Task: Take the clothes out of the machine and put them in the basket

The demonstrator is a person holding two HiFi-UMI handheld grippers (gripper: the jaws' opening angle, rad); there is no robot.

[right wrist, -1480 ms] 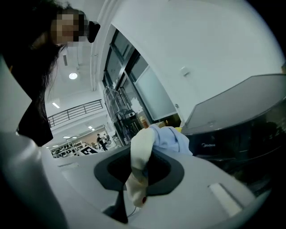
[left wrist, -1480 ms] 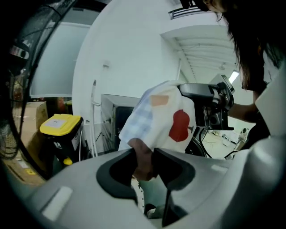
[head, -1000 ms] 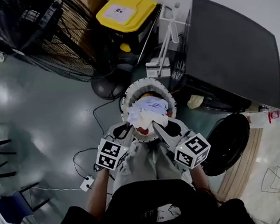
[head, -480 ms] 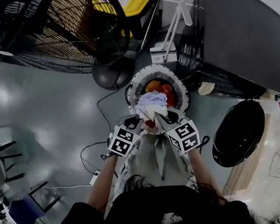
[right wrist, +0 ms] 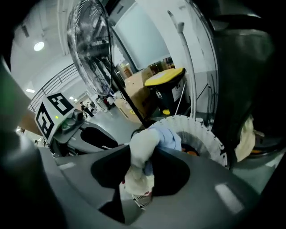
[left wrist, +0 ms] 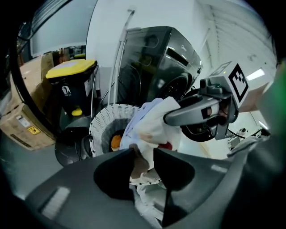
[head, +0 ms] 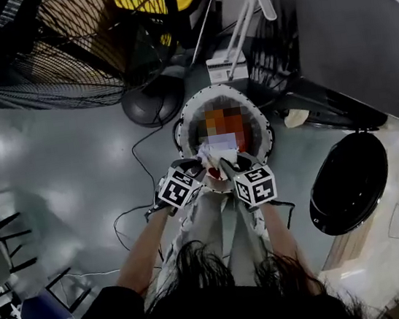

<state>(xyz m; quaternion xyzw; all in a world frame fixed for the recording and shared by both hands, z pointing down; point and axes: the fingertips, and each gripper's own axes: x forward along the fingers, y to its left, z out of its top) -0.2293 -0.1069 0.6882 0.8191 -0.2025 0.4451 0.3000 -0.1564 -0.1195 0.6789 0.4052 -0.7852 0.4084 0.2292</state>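
Note:
A bundle of white and pale blue clothes (head: 219, 154) hangs over the near rim of the round white basket (head: 186, 118), which holds orange clothes (left wrist: 115, 142). My left gripper (head: 195, 167) and right gripper (head: 231, 167) are each shut on this bundle from opposite sides. White cloth (left wrist: 152, 123) fills the left gripper (left wrist: 144, 154), with the right gripper (left wrist: 203, 109) just beyond. The right gripper (right wrist: 142, 154) pinches a white fold (right wrist: 139, 150) above the basket (right wrist: 203, 134). The dark washing machine (head: 346, 46) stands at the right, its round door (head: 348, 182) swung open.
A large floor fan (head: 59, 49) stands left of the basket, its base (head: 149, 104) close to the rim. A yellow-lidded black bin (left wrist: 71, 85) and cardboard boxes (left wrist: 22, 120) sit behind. Cables (head: 142, 200) trail over the grey floor.
Both grippers have drawn closer together and brought the bundle lower, toward the basket's near rim. Orange clothes in the basket have come into sight behind it.

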